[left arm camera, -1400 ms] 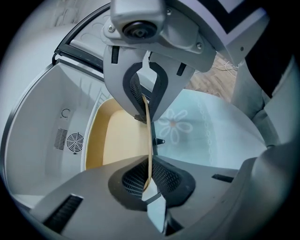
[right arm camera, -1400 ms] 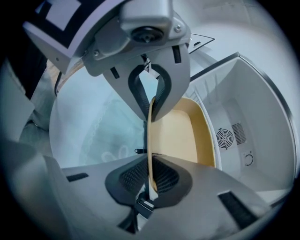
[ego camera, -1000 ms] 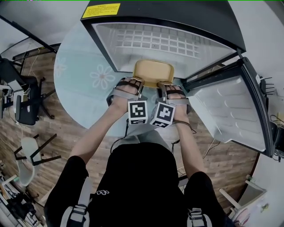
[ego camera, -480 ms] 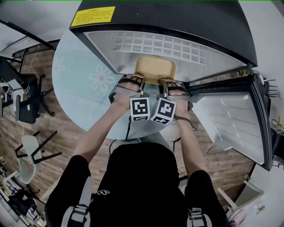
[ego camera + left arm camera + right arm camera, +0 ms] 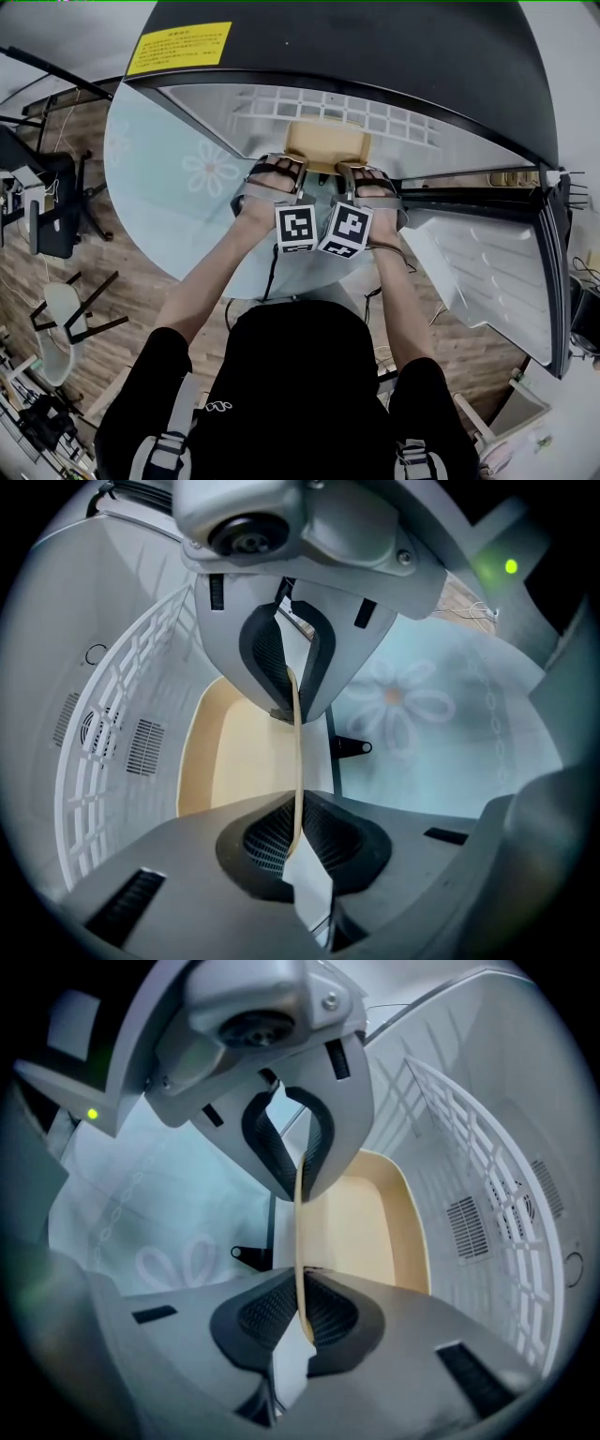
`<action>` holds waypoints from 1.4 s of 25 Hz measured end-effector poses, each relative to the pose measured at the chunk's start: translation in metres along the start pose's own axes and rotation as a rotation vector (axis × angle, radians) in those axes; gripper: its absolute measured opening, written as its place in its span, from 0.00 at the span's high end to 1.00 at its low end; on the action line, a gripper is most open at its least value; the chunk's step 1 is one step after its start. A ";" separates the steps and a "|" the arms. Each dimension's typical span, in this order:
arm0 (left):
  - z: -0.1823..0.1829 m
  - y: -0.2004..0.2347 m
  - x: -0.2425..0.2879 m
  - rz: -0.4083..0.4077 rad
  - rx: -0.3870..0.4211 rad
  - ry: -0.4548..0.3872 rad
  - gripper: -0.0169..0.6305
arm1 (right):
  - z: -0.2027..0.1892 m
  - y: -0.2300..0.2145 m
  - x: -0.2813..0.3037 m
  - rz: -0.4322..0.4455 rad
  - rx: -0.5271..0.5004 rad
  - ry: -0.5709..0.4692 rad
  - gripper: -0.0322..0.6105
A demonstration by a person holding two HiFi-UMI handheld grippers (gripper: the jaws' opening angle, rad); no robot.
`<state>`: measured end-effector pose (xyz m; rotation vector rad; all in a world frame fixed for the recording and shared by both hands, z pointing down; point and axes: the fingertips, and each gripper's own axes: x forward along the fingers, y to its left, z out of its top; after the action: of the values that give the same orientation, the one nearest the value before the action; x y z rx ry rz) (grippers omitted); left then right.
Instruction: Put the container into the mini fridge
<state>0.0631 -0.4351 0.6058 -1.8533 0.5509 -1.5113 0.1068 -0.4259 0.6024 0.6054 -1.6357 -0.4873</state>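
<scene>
The cream-yellow container (image 5: 326, 145) sits partly inside the open mini fridge (image 5: 375, 66), over its white wire shelf (image 5: 394, 114). My left gripper (image 5: 281, 173) is shut on the container's near rim at the left. My right gripper (image 5: 361, 178) is shut on the same rim at the right. In the left gripper view the thin rim runs between the pads of the left gripper (image 5: 293, 761), with the container (image 5: 239, 752) and the wire shelf (image 5: 112, 761) beyond. The right gripper view shows the right gripper (image 5: 300, 1246) clamped on the container (image 5: 370, 1227) beside the wire shelf (image 5: 487, 1194). Whether the container rests on the shelf I cannot tell.
The fridge door (image 5: 497, 272) stands open to the right. The fridge sits on a round glass table (image 5: 178, 206) with a flower pattern. Chairs (image 5: 52, 225) stand on the wooden floor at the left. A yellow label (image 5: 180, 47) is on the fridge top.
Both grippers have carried the container forward and a little down, deeper into the fridge opening. The fridge top now covers more of the container.
</scene>
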 end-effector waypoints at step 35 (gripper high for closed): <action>0.001 0.008 0.031 0.080 -0.165 -0.077 0.67 | -0.007 -0.008 0.032 0.017 0.037 -0.017 0.83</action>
<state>0.0721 -0.4615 0.6213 -1.9806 0.7236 -1.3716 0.1116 -0.4520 0.6232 0.6154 -1.6680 -0.4519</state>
